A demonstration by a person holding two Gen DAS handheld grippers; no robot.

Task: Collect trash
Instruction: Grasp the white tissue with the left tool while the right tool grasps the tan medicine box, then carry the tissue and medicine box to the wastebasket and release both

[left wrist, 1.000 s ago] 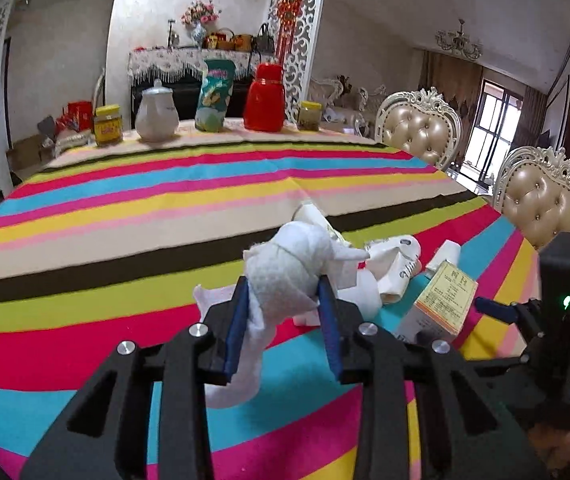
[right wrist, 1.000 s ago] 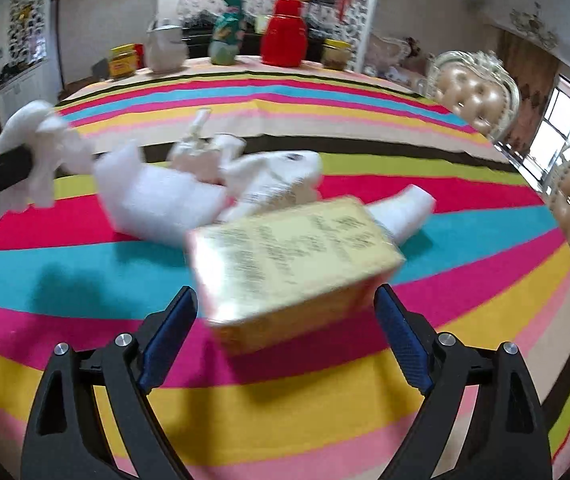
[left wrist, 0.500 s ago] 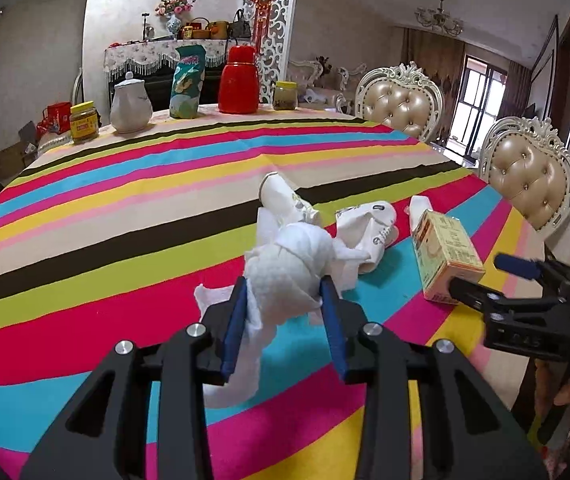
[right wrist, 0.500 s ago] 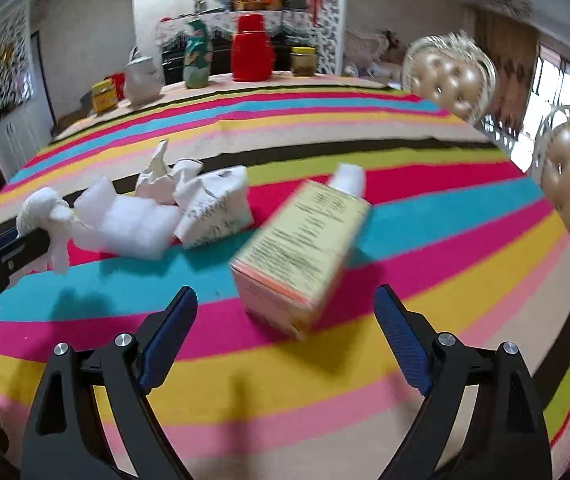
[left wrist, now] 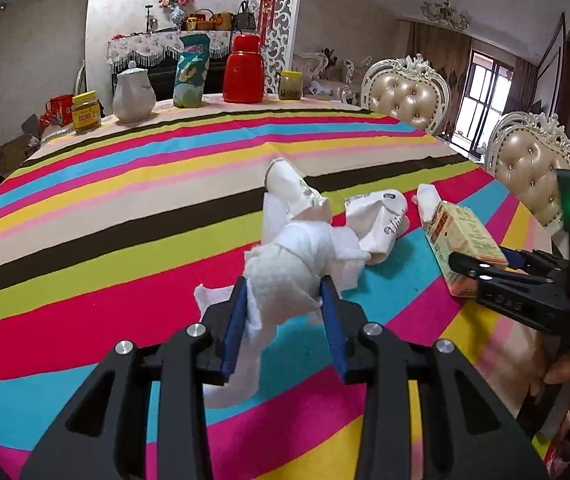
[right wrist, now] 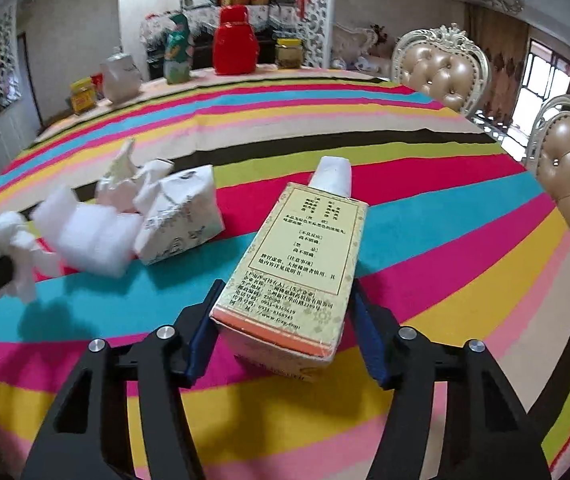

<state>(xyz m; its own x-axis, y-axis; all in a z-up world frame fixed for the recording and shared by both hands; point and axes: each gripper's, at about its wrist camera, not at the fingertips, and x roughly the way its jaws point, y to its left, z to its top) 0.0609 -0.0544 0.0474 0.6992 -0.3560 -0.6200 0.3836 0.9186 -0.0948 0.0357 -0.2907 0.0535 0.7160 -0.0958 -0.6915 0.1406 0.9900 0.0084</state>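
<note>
My left gripper [left wrist: 284,304] is shut on a crumpled white tissue wad [left wrist: 285,268], held above the striped tablecloth [left wrist: 85,240]. My right gripper [right wrist: 285,328] is closed around the near end of a yellow cardboard box [right wrist: 297,264] with printed text; the pads [right wrist: 201,336] sit at its sides. The box also shows in the left wrist view [left wrist: 461,240]. On the cloth lie a crumpled paper cup [right wrist: 181,216], white foam pieces [right wrist: 85,232], more crumpled paper [right wrist: 121,176] and a white roll [right wrist: 335,174] behind the box.
At the far table edge stand a red jar [left wrist: 243,70], a green snack bag [left wrist: 191,72], a white teapot [left wrist: 133,94] and two glass jars [left wrist: 84,112]. Two padded chairs [left wrist: 405,98] stand along the right side.
My right gripper has moved forward and its jaws have closed in around the yellow box, which has turned lengthwise. My left gripper still holds the tissue, barely shifted.
</note>
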